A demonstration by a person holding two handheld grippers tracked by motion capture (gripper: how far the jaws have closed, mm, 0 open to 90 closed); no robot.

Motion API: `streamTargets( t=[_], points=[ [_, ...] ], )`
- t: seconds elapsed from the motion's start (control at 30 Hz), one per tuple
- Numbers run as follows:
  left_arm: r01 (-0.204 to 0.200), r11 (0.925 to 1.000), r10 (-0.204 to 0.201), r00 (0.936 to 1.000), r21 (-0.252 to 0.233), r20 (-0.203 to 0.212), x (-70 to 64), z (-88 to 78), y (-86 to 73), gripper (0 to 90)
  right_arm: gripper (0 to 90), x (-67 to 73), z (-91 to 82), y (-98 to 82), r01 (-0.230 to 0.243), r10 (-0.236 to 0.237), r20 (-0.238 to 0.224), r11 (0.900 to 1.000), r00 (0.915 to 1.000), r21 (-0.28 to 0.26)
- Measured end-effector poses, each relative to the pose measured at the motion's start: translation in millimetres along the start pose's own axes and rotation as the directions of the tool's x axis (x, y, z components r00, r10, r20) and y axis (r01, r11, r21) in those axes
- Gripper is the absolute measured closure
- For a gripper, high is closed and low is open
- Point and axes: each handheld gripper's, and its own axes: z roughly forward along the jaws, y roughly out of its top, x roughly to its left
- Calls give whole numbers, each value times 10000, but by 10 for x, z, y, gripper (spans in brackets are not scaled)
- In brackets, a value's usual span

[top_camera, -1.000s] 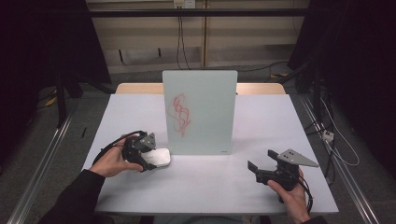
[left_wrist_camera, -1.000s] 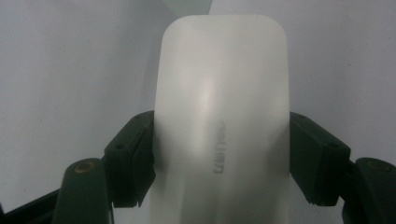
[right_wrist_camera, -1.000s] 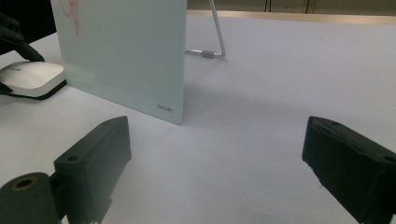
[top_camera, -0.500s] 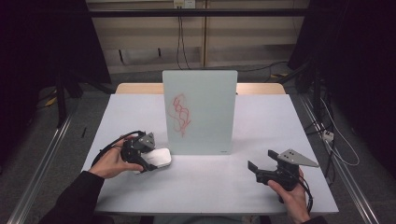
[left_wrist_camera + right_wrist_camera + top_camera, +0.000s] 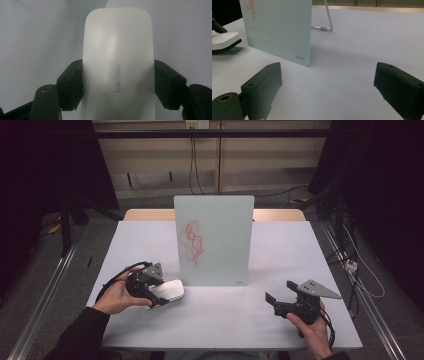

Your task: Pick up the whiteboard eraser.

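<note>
Black jaws of my left gripper (image 5: 117, 85) press on both long sides of a white whiteboard eraser (image 5: 117, 57), which has a smooth rounded top and a faint embossed brand mark. From the high view, I see that left gripper (image 5: 162, 292) low over the table at the front left, with the eraser (image 5: 169, 290) jutting toward the board's lower left corner, near it but apart. My left hand (image 5: 117, 292) wraps the gripper body, and its cable loops behind.

On my right gripper (image 5: 327, 87) the jaws stand wide apart with bare table between them and nothing held. In the high view that right gripper (image 5: 280, 302) sits at the front right, its grey three-cornered plate on top, my right hand (image 5: 310, 327) under it, well clear of the board.

Between both stands a frosted glass whiteboard (image 5: 214, 240), upright on the pale table (image 5: 300, 250), with a red scribble (image 5: 194, 242) on its left half. From the right gripper view, the whiteboard (image 5: 279, 27) bears a small brand mark at its lower corner, and a thin metal stand (image 5: 325, 21) props it from behind. I see no containers.
</note>
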Motion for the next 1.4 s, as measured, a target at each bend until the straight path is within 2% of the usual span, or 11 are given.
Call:
streamTargets(
  t=[0.2, 0.4, 0.57, 0.6, 0.63, 0.67, 0.7, 0.97, 1.23, 1.33, 1.4],
  points=[
    [279, 9969, -295, 9994, -730, -203, -48, -70, 0, 311, 82, 0, 4, 0, -1, 1, -2, 10000, 10000, 9],
    [665, 9930, -690, 9974, -972, -224, -150, -100, 51, 310, 82, -10, 10, 1, -109, 109, -26, 9999, 9999, -15],
    [1110, 9805, -1224, 9906, -1622, -619, -228, -174, 84, 311, 82, -19, 9, 2, -221, 221, -6, 9998, 9998, -14],
    [1219, 9762, -1361, 9883, -1794, -691, -234, -192, 86, 311, 82, -19, 7, 1, -224, 224, 0, 9997, 9997, -12],
    [1491, 9623, -1716, 9817, -2275, -821, -242, -220, 86, 311, 82, -18, 5, 1, -251, 251, -8, 9997, 9997, -21],
    [1491, 9623, -1716, 9817, -2275, -821, -242, -220, 86, 311, 82, -17, 7, 1, -246, 246, 3, 9997, 9997, -16],
    [1600, 9569, -1865, 9783, -2425, -904, -245, -241, 88, 311, 82, -17, 7, 1, -246, 246, 3, 9997, 9997, -16],
    [1777, 9068, -2459, 9595, -3824, -1373, -282, -359, 107, 311, 81, -18, 17, 6, -253, 252, -51, 9997, 9997, -27],
    [1591, 8822, -2661, 9449, -4433, -1904, -367, -408, 207, 310, 81, -13, 15, 5, -224, 224, -80, 9997, 9997, -36],
    [1394, 8694, -2667, 9400, -4740, -2127, -379, -422, 235, 311, 82, -13, 6, 4, -222, 221, -95, 9997, 9997, -62],
    [1243, 8553, -2645, 9395, -5031, -2176, -386, -441, 251, 310, 81, -11, 7, 4, -211, 210, -106, 9998, 9997, -42]
  ],
)
